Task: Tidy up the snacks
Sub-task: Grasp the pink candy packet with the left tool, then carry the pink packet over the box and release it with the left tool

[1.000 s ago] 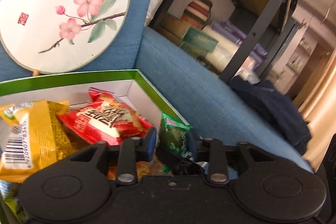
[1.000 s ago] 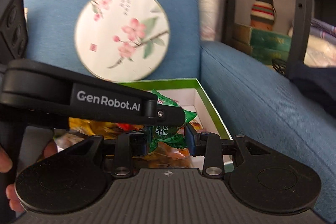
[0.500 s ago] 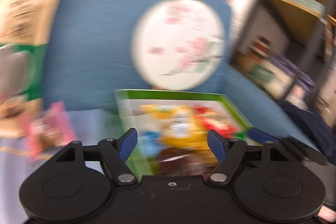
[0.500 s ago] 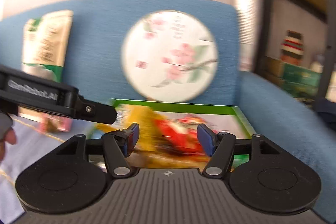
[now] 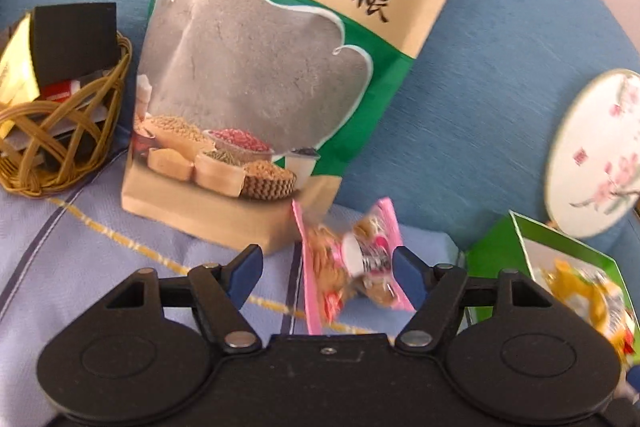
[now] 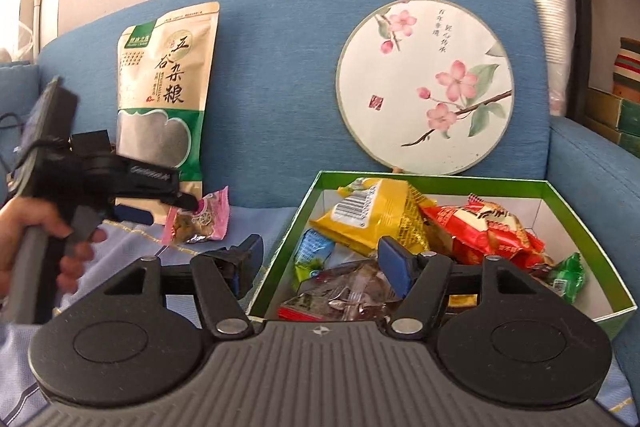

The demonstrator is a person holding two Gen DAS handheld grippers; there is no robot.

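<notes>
We see the small pink snack packet (image 5: 352, 259) lying between our left tool's (image 5: 326, 273) spread jaws, unpinched, on the pale blue cloth (image 5: 100, 259) over the blue sofa (image 5: 500, 87); right tool (image 6: 320, 263) spread above the green snack box (image 6: 560, 195)

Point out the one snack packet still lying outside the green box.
It is the pink packet on the sofa seat in front of the tall grain bag; the yellow, red and green packets all lie inside the green box.

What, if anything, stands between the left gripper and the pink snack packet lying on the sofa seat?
Nothing visible does. The left gripper is open, with the pink snack packet directly ahead between its fingers; the tall grain bag stands behind it, not in the way.
</notes>
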